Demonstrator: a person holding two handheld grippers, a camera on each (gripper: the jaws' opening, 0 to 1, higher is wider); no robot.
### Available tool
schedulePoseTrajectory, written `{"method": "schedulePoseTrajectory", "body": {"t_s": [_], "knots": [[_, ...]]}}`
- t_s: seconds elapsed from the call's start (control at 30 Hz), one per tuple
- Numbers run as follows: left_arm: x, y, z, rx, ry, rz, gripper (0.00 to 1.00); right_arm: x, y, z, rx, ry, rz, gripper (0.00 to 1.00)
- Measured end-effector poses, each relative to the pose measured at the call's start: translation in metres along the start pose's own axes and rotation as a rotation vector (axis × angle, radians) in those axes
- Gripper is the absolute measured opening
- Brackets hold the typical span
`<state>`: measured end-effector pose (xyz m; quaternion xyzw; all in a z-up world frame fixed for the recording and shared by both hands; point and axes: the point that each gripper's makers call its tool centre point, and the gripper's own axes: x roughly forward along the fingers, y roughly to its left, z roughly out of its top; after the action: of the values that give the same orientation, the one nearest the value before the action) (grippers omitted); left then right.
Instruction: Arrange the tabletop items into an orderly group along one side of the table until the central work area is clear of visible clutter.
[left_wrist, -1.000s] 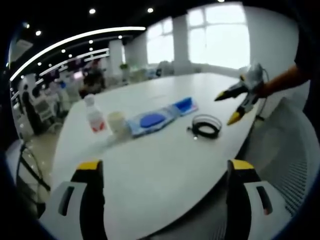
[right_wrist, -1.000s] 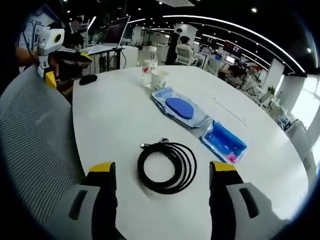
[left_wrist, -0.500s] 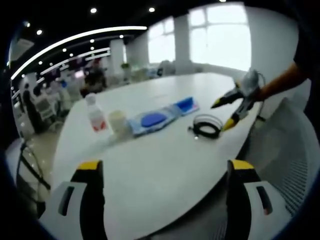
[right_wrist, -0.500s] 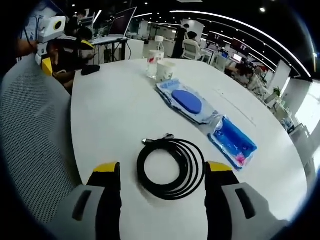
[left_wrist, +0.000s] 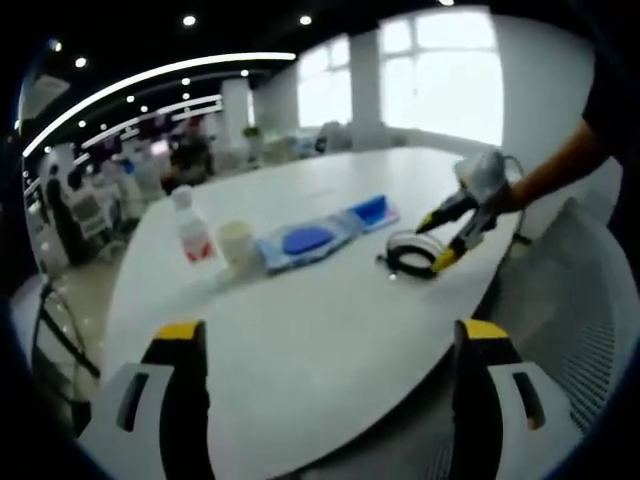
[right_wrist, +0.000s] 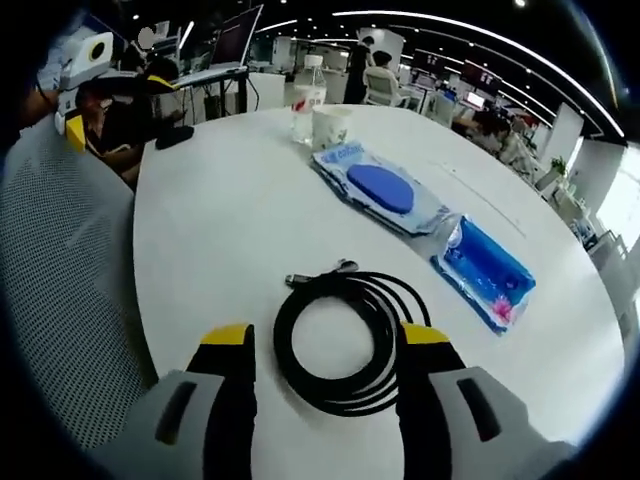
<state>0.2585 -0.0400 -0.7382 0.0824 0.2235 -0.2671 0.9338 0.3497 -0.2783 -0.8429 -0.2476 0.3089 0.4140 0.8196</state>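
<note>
I see white rounded tabletop (right_wrist: 220, 210). Black coiled cable (right_wrist: 345, 340) lies near edge closest to me. Toward middle, clear pack with blue disc (right_wrist: 380, 190), blue pouch (right_wrist: 487, 275) just beside it. Farther along, paper cup (right_wrist: 330, 127) and water bottle (right_wrist: 309, 98) stand together. Small dark object (right_wrist: 172, 136) at far edge, can't identify.
</note>
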Motion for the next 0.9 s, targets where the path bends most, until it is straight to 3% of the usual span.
{"method": "schedulePoseTrajectory", "body": {"t_s": [0.5, 0.9], "knots": [[0.004, -0.001, 0.001, -0.007, 0.005, -0.002, 0.98, 0.015, 0.0, -0.006, 0.113, 0.014, 0.009, 0.4], [0.004, -0.001, -0.001, -0.012, 0.01, -0.003, 0.97, 0.029, 0.005, -0.005, 0.249, -0.024, -0.026, 0.29]]}}
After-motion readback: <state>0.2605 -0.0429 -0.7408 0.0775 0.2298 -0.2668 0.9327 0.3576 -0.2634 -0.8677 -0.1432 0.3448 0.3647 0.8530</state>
